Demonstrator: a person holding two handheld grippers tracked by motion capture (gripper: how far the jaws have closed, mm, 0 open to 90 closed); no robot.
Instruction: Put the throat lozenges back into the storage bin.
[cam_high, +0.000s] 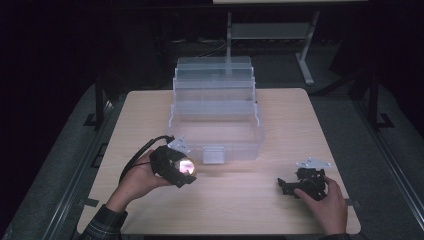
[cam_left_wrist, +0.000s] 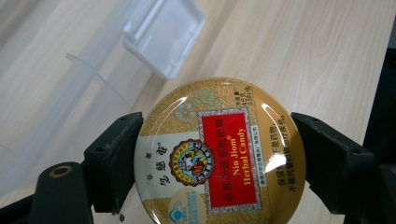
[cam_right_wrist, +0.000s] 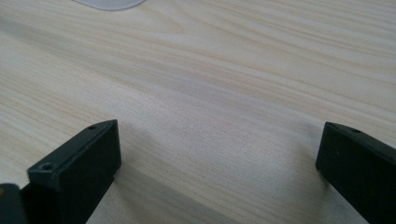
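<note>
1. Left tongs (cam_high: 186, 172) pinch a round candy tin (cam_left_wrist: 219, 151) by its rim, held above the counter (cam_high: 240, 200), just short of the clear box (cam_high: 215, 135).
2. Judged progress: pick done; placing in the box is left.
3. Right tongs (cam_right_wrist: 219, 172) are spread, empty, resting on the counter, well apart.
4. Left gripper view shows the tin label and box latch (cam_left_wrist: 163, 39); high view gives a glare blob.

A darkened lab or studio recording bay; lone wooden table (cam_high: 150, 107), black surrounds, metal stand legs (cam_high: 306, 65) behind
</note>
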